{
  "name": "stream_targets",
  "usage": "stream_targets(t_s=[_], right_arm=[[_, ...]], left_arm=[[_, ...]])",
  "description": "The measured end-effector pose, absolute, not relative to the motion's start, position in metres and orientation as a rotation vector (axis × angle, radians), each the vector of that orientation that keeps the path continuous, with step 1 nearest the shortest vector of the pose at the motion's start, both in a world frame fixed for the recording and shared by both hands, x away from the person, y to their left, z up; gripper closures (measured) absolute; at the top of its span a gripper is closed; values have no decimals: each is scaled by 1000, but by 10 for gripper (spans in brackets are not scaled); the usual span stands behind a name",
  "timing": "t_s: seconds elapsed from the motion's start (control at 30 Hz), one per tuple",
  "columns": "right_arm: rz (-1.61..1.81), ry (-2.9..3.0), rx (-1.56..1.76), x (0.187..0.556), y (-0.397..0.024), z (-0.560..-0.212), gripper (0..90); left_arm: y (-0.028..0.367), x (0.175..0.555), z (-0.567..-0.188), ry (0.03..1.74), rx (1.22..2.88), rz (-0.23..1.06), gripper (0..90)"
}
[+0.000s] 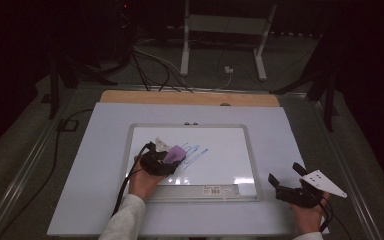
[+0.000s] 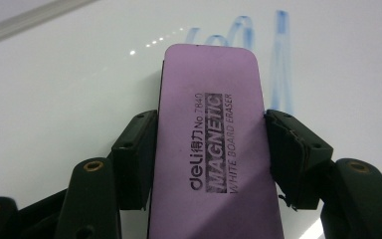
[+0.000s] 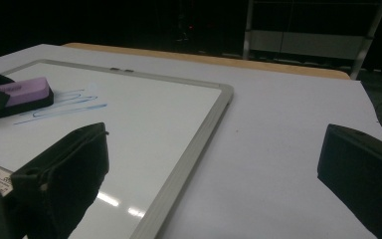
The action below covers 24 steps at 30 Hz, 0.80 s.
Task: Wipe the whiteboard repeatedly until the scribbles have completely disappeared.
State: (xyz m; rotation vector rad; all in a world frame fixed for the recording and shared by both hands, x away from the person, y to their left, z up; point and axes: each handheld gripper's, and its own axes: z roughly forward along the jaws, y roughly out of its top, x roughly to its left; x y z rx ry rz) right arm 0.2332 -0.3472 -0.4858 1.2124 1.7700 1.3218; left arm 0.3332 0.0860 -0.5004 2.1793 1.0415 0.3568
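We find the purple eraser lying on the whiteboard beside the blue marks, pinched across its long sides by the left claw, and judge it light, slightly yielding foam, best held mid-length; the right claw stands spread over the bench.

Glossy smooth whiteboard in a matt metal-looking frame; matt purple foam-like eraser; matt black plastic jaws; wooden table edge.

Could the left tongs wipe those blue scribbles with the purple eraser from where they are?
Probably yes. The left tongs grip the purple eraser on the whiteboard, and the blue scribbles lie just ahead with nothing between them.
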Motion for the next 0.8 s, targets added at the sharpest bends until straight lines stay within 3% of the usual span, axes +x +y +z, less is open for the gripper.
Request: stream_targets(t_s=[0.23,0.57,0.8], right_arm=[[1320,1771,1213,233,-347,-486,2],[1325,1759,1219,233,-349,-485,2],[1319,1773,1211,233,-346,-486,2]], left_arm=[[71,327,-500,978,2211,348,418],[104,347,-498,1142,2187,485,419],[104,347,-499,1157,2166,454,419]])
